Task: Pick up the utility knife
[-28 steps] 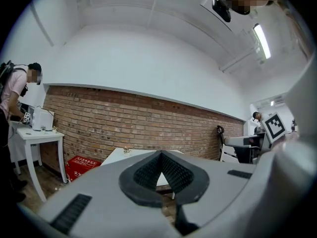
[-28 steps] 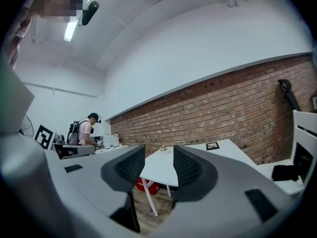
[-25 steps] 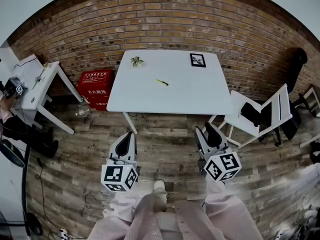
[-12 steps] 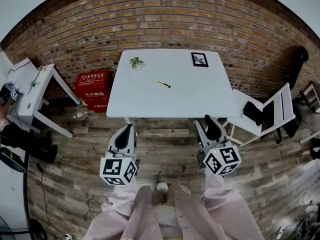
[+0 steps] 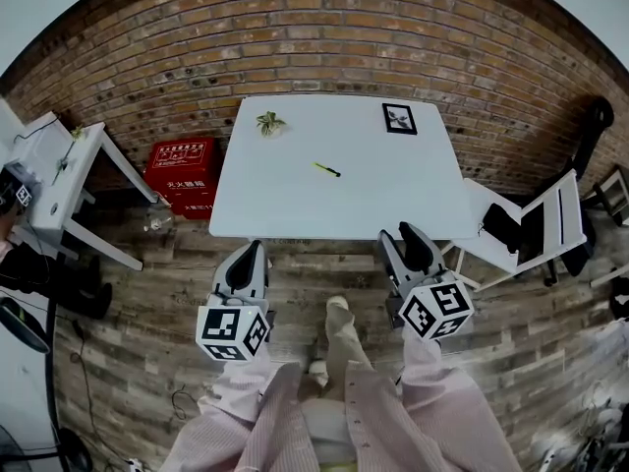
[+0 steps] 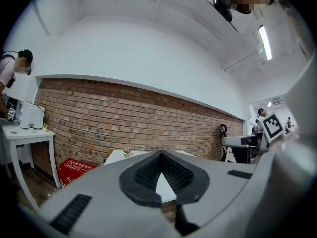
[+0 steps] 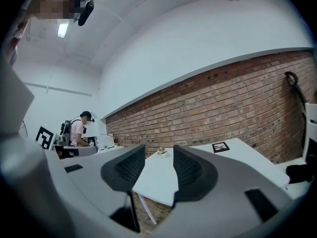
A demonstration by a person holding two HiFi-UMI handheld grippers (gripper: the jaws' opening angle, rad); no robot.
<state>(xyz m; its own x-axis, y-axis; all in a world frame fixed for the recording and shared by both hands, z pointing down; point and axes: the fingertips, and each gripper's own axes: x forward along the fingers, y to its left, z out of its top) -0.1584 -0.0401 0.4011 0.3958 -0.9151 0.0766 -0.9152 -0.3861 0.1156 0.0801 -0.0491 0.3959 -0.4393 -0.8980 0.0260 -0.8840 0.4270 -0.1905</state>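
Approach stage, with nothing grasped yet. In the head view the utility knife (image 5: 327, 169), a slim yellow-green tool with a dark end, lies flat and slanted near the middle of the white table (image 5: 295, 209). It is well apart from the small plant (image 5: 268, 122) and the black-framed marker card (image 5: 398, 118) at the far edge. Both tools hang over the wooden floor short of the table's near edge, with the person's legs below them. The left gripper (image 5: 252, 252) has its pad tips touching and nothing between them, as its own view confirms (image 6: 159, 155). The right gripper (image 5: 404, 236) has its jaws parted and empty (image 7: 158, 165), and the table shows through the gap. The right tool is probably the readier one, being already spread and slightly nearer the knife. Good execution likely means stepping in until the knife is directly below. The wrist should then turn so the jaws straddle the handle's narrow width rather than its length. The pads need to sink to the tabletop, because so thin an object may skid or slip out of a high pinch. Closing at mid-handle should limit tipping on the lift.
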